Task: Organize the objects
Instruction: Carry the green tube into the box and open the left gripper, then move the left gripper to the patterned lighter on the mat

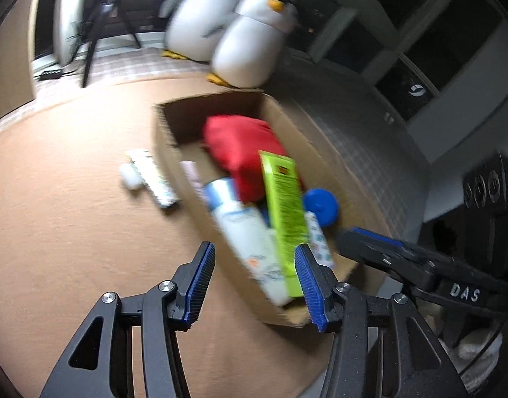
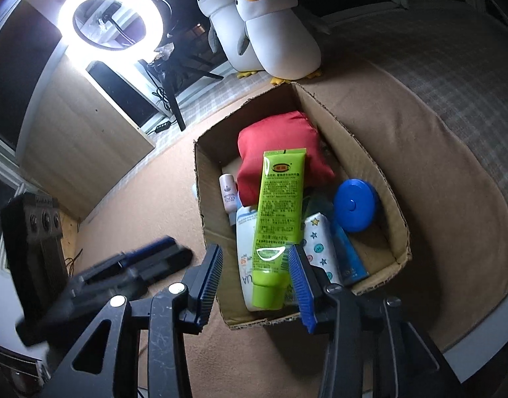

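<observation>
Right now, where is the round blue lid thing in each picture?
Left wrist view: the round blue lid sits right of centre, inside the cardboard box, just right of the green tube.
Right wrist view: the round blue lid lies right of centre, by the box's right wall.
Shared landmark: the green tube, lying on top of the pile in both views, with the lid on its right.
</observation>
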`<state>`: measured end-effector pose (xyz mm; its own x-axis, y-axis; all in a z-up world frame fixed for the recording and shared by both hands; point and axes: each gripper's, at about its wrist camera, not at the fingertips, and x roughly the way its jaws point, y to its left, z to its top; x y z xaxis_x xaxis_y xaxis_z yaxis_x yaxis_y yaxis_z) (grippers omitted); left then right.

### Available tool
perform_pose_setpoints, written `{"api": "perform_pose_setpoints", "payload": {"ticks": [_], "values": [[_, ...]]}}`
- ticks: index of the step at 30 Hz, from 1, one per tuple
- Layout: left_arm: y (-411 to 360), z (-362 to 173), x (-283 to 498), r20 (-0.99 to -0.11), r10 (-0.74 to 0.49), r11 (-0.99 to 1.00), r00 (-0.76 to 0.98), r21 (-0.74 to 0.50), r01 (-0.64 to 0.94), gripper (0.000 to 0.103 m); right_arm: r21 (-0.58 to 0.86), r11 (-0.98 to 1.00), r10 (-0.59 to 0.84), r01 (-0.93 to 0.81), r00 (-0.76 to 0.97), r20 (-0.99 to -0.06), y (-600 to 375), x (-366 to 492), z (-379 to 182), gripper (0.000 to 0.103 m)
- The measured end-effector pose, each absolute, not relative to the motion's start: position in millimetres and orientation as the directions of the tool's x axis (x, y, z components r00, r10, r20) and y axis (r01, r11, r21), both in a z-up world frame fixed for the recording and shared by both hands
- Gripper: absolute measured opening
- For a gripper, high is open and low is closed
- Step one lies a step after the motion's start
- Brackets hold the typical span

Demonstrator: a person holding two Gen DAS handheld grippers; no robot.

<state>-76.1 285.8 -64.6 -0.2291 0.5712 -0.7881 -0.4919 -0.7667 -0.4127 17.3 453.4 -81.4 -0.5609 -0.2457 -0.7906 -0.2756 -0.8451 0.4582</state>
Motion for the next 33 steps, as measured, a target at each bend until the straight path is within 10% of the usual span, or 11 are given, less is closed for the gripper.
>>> {"api": "perform_pose_setpoints", "payload": {"ticks": [33], "values": [[266,-148,-265,-0.887,0.391,-0.884,-0.246,-0.287,-0.370,0.053,0.470,-0.783,-0.222,-0.409,-0.522,-0.824,487,59,-108,0.039]]}}
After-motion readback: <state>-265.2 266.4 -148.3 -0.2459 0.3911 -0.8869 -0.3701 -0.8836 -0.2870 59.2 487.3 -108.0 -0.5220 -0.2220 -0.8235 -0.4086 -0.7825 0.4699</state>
